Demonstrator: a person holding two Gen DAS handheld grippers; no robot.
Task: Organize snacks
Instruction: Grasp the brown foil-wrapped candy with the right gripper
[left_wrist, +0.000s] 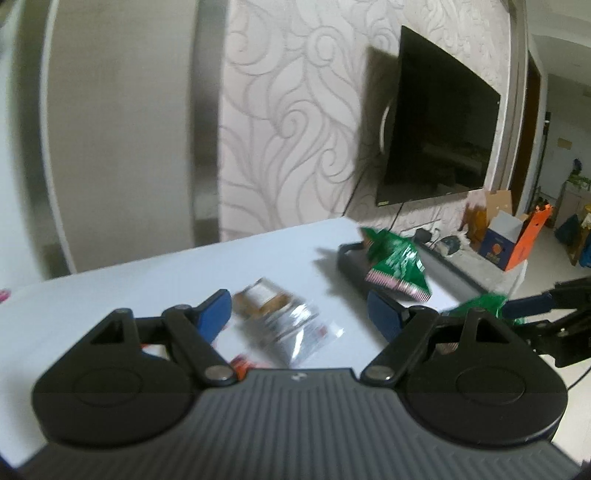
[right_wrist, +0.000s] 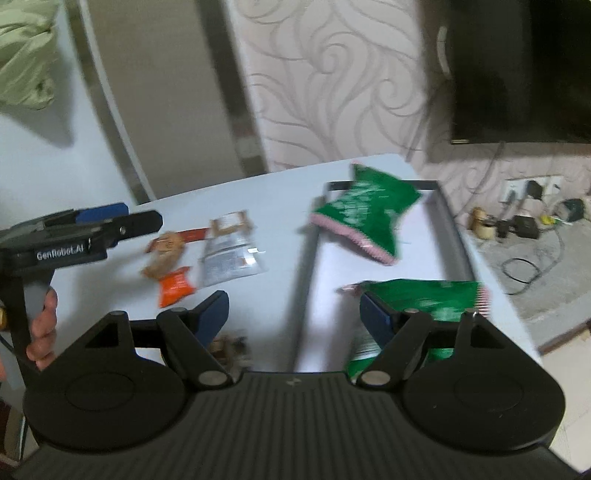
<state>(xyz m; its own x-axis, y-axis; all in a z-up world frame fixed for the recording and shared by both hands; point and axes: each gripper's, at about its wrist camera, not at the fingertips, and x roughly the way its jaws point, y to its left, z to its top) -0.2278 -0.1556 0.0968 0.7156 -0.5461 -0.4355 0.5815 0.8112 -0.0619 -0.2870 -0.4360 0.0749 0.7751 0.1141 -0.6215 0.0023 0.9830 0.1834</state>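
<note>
A dark television (left_wrist: 439, 122) hangs on a wall papered with pale swirls (left_wrist: 295, 110), cables trailing from its lower edge. Below it, on a grey ledge, sit an open cardboard box (left_wrist: 498, 236) with an orange flap and some small clutter. The right wrist view shows wall sockets (right_wrist: 532, 188) with plugs, a black cable (right_wrist: 521, 273) coiled on the ledge and a small round jar (right_wrist: 482, 225). A pale green cloth (right_wrist: 26, 51) lies at upper left.
</note>
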